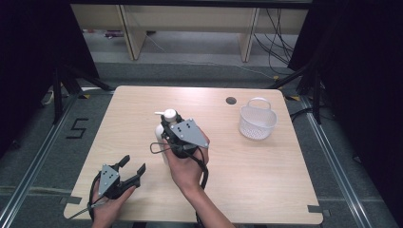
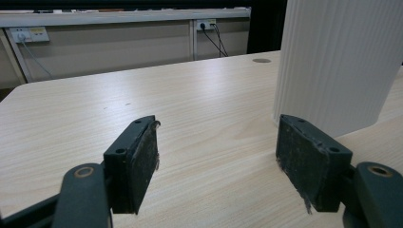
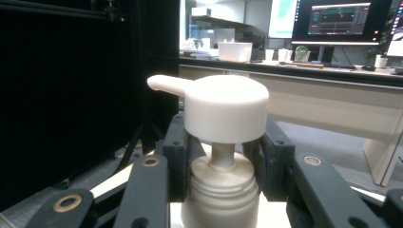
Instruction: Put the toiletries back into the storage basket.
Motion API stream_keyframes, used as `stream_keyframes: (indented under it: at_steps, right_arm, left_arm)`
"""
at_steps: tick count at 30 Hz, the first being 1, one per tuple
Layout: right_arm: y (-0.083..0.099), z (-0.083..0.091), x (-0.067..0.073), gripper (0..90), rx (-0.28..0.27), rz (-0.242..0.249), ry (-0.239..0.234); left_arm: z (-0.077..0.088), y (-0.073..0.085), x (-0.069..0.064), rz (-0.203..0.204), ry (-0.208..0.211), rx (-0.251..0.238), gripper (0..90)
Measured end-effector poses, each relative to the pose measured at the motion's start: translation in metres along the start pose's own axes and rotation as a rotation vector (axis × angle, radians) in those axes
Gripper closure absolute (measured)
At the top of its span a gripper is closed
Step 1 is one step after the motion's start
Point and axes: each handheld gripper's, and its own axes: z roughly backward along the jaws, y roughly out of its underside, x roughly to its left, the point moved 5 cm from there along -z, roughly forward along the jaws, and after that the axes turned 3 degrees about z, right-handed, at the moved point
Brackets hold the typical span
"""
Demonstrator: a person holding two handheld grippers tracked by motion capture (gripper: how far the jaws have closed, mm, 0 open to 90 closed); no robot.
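Right gripper (image 3: 223, 161) clamps pump bottle (image 3: 221, 190) at its neck; left gripper (image 2: 228, 156), at seven o'clock, stands open, empty.

Left hand-held gripper (image 1: 131, 167) rests with jaws spread; right hand-held gripper (image 3: 222, 164) is clamped.

Two handheld black two-jaw grippers, bare forearms

Left gripper (image 1: 134, 172) and right gripper (image 1: 167, 124) each carry a grey three-cornered screwed plate at twelve o'clock, worn black pads (image 2: 146, 156), brass-ringed pivots, and black cables trailing toward six.
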Motion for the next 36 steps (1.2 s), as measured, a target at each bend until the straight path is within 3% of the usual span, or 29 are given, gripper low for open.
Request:
stream_keyframes:
  at_steps: [1,7,8,10,11,13,15,27,36]
  right_arm:
    - [0.001,0.001,0.0,63.5,0.007,-0.037,0.0]
    - [0.001,0.006,-0.01,63.5,0.004,-0.046,0.016]
    - [0.0,0.006,-0.013,63.5,-0.006,-0.023,0.017]
    - [0.0,0.009,-0.016,63.5,-0.005,-0.034,0.023]
    - [0.0,0.009,-0.019,63.5,-0.009,-0.017,0.029]
    - [0.001,0.012,-0.02,63.5,0.006,-0.049,0.037]
    - [0.0,0.012,-0.024,63.5,-0.011,-0.019,0.036]
    - [-0.005,0.023,-0.046,63.5,-0.021,-0.002,0.076]
    - [-0.006,0.032,-0.064,63.5,-0.023,-0.018,0.108]
  left_arm:
    - [0.0,0.0,0.0,-0.001,0.0,0.0,29.9]
    - [0.0,0.0,0.0,0.0,-0.001,-0.001,29.9]
    - [0.0,0.0,0.0,-0.001,0.001,0.0,29.9]
    - [0.0,0.0,0.0,-0.004,0.001,0.001,29.9]
    - [0.0,0.0,0.0,-0.004,0.002,0.001,29.9]
    - [0.0,0.0,0.0,-0.004,0.001,0.0,29.9]
    - [0.0,0.0,0.0,-0.003,0.001,-0.001,29.9]
    - [0.0,0.0,-0.001,-0.008,-0.001,0.0,29.9]
    - [0.0,0.0,-0.001,-0.009,-0.002,0.0,29.9]
